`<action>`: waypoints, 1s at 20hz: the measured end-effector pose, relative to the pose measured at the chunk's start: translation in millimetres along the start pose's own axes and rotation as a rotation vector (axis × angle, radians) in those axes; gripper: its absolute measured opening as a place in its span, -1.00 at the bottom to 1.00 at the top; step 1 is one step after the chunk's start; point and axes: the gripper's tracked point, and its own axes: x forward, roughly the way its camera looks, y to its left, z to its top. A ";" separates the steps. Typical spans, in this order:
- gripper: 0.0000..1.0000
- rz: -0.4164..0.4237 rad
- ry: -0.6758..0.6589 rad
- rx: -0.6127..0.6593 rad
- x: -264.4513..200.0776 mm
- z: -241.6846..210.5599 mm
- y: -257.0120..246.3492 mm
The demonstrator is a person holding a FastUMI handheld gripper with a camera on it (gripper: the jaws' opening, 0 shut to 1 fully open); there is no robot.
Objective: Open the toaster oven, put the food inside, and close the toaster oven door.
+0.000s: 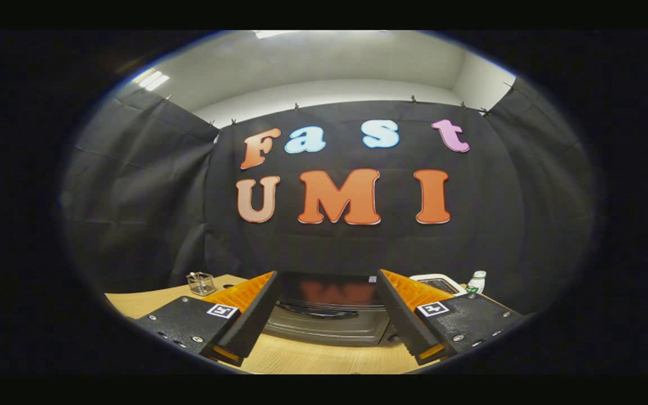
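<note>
The toaster oven [327, 323] stands on the wooden table just ahead of my fingers, framed between them. Its dark glass door is shut and a black handle [318, 308] runs across the top of the door. My gripper [328, 278] is open, fingers spread wide on either side of the oven, touching nothing. A white plate or tray [436, 282] lies beyond the right finger; I cannot tell what is on it.
A small clear wire-rimmed holder [201, 283] stands on the table [313, 357] beyond the left finger. A small bottle with a green label [476, 281] stands beyond the right finger, beside the white plate. Black cloth walls close the booth behind and at both sides.
</note>
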 end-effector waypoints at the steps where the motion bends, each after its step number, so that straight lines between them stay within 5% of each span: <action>1: 1.00 -0.007 0.011 -0.005 9.3 -7.0 1.0; 10: 1.00 -0.018 0.160 -0.014 75.0 -84.1 18.1; 20: 0.97 -0.012 0.190 -0.002 97.2 -110.1 21.5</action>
